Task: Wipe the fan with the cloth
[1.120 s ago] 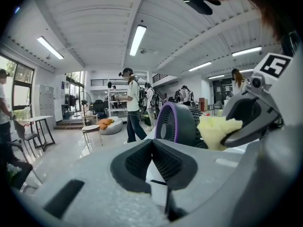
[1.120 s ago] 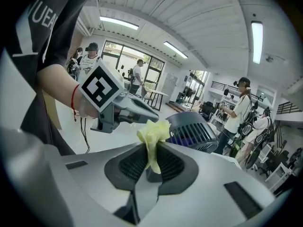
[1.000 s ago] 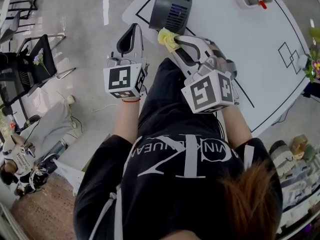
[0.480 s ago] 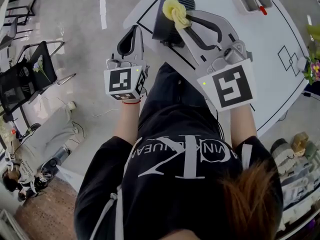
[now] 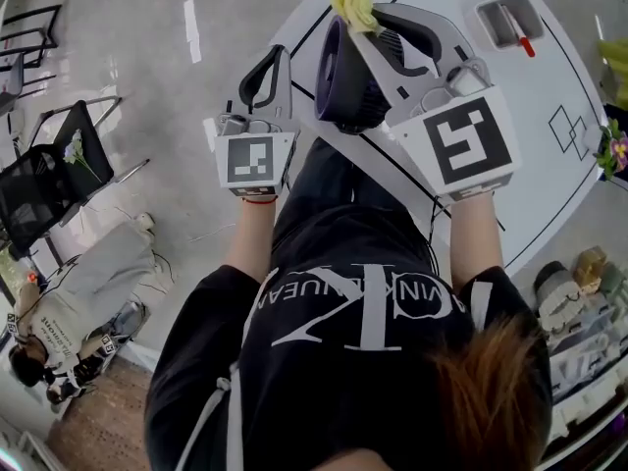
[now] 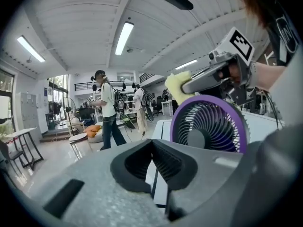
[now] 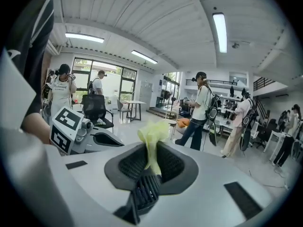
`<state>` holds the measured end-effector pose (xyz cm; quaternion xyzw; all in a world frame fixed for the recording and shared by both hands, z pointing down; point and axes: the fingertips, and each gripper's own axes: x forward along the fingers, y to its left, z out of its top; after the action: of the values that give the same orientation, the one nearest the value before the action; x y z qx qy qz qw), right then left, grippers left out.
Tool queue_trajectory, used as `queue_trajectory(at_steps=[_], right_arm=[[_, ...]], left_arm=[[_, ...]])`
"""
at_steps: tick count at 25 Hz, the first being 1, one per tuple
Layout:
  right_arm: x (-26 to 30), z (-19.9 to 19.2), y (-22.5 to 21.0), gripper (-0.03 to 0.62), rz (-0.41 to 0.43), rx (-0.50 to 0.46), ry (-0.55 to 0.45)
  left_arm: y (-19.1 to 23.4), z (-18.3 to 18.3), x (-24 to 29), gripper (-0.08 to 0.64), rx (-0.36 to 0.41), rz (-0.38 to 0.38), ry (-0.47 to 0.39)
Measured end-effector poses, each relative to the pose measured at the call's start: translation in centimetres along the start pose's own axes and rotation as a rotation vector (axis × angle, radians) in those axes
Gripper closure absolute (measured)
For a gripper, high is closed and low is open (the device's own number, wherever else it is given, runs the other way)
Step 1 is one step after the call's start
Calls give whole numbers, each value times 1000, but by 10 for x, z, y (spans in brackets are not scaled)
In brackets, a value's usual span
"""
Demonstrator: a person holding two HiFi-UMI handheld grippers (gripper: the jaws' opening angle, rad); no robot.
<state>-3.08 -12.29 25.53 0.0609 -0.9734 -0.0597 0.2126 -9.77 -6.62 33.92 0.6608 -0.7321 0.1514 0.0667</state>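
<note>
The right gripper [image 5: 365,16] pinches the yellow cloth [image 5: 351,4] between its jaws. The cloth is at 12 o'clock of the purple fan [image 5: 343,78], at its top rim. The left gripper [image 5: 276,62], jaws pressed together on nothing, is at 9 o'clock, just beside the fan. The fan is at the edge of the white table [image 5: 559,165].

— What is everything resting on?
— A white table [image 5: 549,67] marked with thin black lines.
— And on it?
— A purple fan [image 5: 345,81] stands near its edge. A grey tray [image 5: 488,10] sits well apart from it and holds a red-handled tool [image 5: 517,29].
</note>
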Motion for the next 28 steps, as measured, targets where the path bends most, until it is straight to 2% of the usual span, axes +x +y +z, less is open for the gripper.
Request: queue_trajectory(at_steps=[8, 15, 22, 28], right_arm=[[29, -13, -19, 534, 14, 118, 106], [40, -23, -19, 534, 30, 225, 182], [25, -16, -12, 534, 10, 207, 151], [2, -7, 7, 534, 19, 96, 133]], left_arm=[[18, 5, 41, 551, 8, -69, -8], [28, 7, 56, 551, 13, -124, -21], [28, 5, 51, 551, -3, -130, -25], [17, 7, 27, 551, -7, -98, -39]])
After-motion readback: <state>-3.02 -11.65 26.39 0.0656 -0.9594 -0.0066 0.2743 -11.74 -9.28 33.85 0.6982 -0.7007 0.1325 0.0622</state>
